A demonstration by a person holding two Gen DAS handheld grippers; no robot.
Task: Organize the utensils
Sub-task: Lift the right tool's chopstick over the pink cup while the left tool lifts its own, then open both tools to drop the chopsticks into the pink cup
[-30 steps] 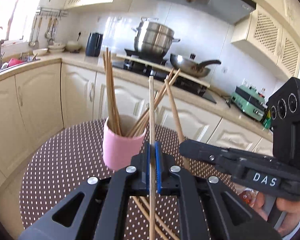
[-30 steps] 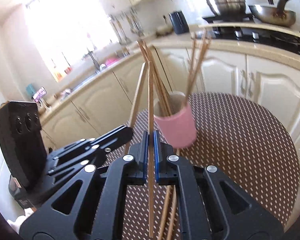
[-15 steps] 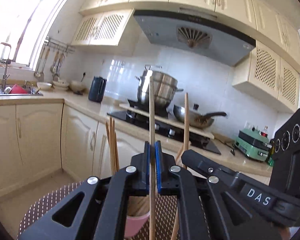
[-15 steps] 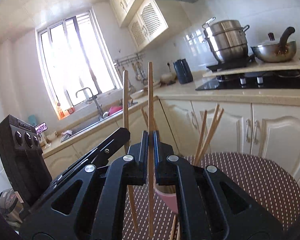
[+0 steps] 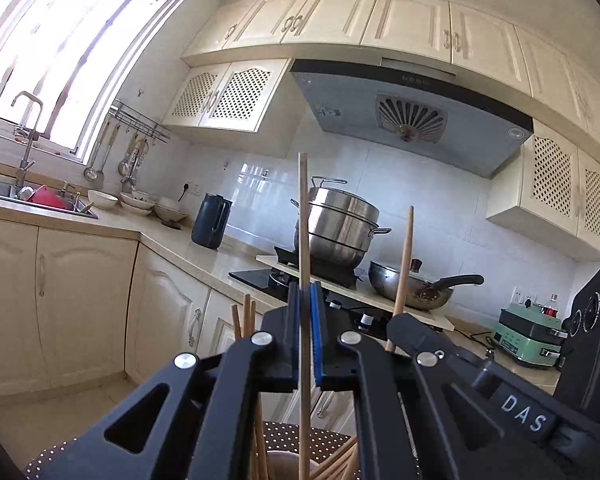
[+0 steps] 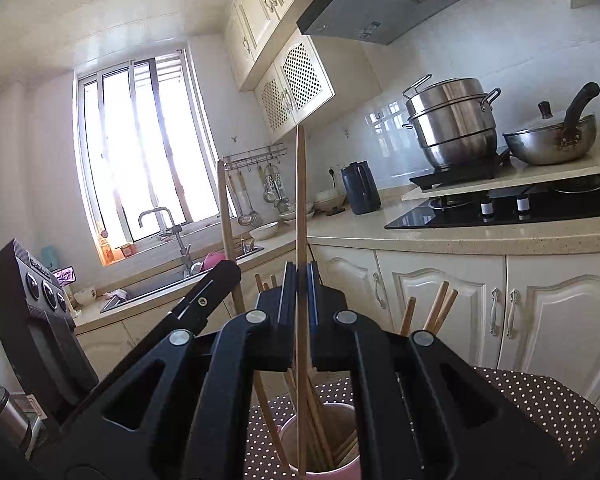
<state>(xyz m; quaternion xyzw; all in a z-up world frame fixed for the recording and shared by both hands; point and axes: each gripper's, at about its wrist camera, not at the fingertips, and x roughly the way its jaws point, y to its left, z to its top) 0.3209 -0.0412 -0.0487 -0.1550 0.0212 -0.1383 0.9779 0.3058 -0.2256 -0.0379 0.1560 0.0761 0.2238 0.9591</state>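
Note:
My left gripper (image 5: 305, 292) is shut on one wooden chopstick (image 5: 303, 216) that stands upright between its blue pads. Its lower end hangs over the cup (image 5: 284, 462) at the bottom edge of the left wrist view. My right gripper (image 6: 300, 272) is shut on a second upright chopstick (image 6: 300, 192), whose lower end reaches into the pink cup (image 6: 354, 465). Several chopsticks (image 6: 436, 312) lean in that cup. The two grippers are side by side: the right gripper (image 5: 404, 320) shows at the right of the left view, and the left gripper (image 6: 224, 268) at the left of the right view.
The cup stands on a round table with a brown dotted cloth (image 6: 540, 408). Behind it run cream cabinets and a counter (image 6: 460, 236) with a hob, a steel steamer pot (image 5: 340, 224), a wok (image 5: 412, 284), a dark kettle (image 5: 210, 220) and a sink (image 5: 40, 196).
Both grippers have risen and tipped up to level, each still shut on its chopstick. The cup and table have slid to the bottom of both views.

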